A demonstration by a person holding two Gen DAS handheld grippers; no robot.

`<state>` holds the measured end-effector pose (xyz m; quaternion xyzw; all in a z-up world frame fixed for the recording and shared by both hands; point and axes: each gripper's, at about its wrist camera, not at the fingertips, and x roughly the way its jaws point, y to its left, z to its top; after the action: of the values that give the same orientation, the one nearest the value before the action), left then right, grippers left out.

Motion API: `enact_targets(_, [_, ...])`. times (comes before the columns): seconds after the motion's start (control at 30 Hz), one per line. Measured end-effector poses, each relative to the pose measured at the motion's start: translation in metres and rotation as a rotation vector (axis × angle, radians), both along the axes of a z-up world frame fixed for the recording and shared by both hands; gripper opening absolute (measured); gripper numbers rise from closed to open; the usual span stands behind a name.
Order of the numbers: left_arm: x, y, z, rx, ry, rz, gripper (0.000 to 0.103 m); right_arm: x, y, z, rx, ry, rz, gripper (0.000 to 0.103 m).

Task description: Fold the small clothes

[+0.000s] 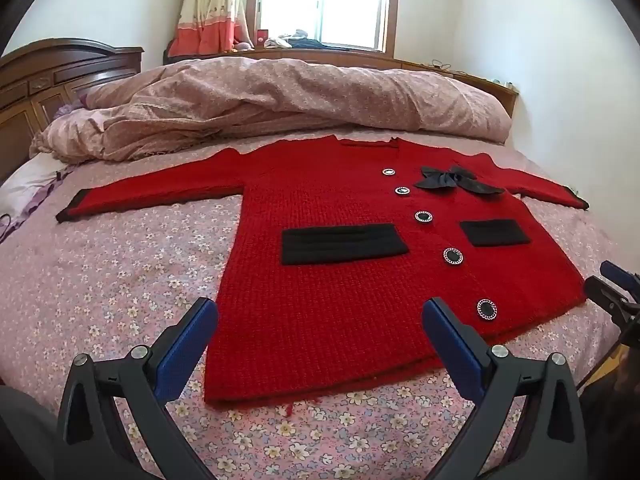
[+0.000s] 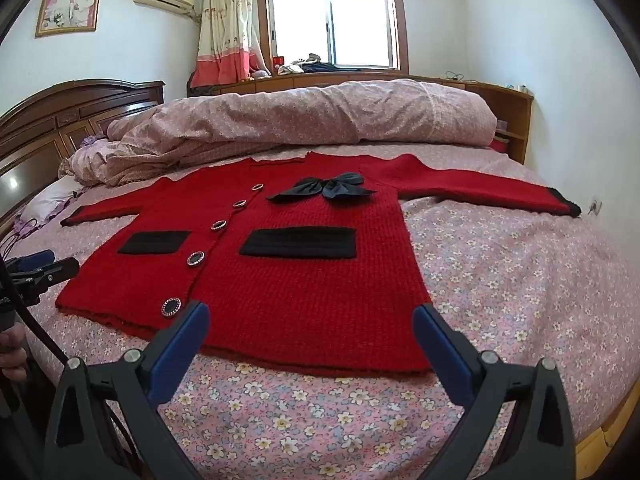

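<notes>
A small red knit cardigan [image 1: 328,300] lies flat and face up on the bed, both sleeves spread out, with two black pockets, several round buttons and a black bow [image 1: 456,180]. It also shows in the right wrist view [image 2: 304,288]. My left gripper [image 1: 320,320] is open and empty, hovering over the hem on the cardigan's left half. My right gripper [image 2: 312,320] is open and empty over the hem on the right half. Each gripper shows at the edge of the other's view: the right gripper [image 1: 612,292] and the left gripper [image 2: 40,270].
The bed has a pink flowered sheet [image 1: 120,280]. A rumpled pink duvet [image 1: 280,108] lies bunched behind the cardigan. A dark wooden headboard [image 1: 48,76] stands at the left. A low wooden shelf [image 2: 512,120] and a window lie beyond the bed.
</notes>
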<state>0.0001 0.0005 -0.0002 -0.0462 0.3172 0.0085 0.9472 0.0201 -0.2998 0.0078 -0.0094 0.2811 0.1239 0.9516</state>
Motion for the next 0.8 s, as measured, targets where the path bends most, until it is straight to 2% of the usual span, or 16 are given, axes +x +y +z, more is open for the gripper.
enact_targets(0.8, [0.004,-0.002,-0.009,0.026,0.020,-0.005,0.099,0.001,0.004,0.000,0.016,0.009,0.007,0.103])
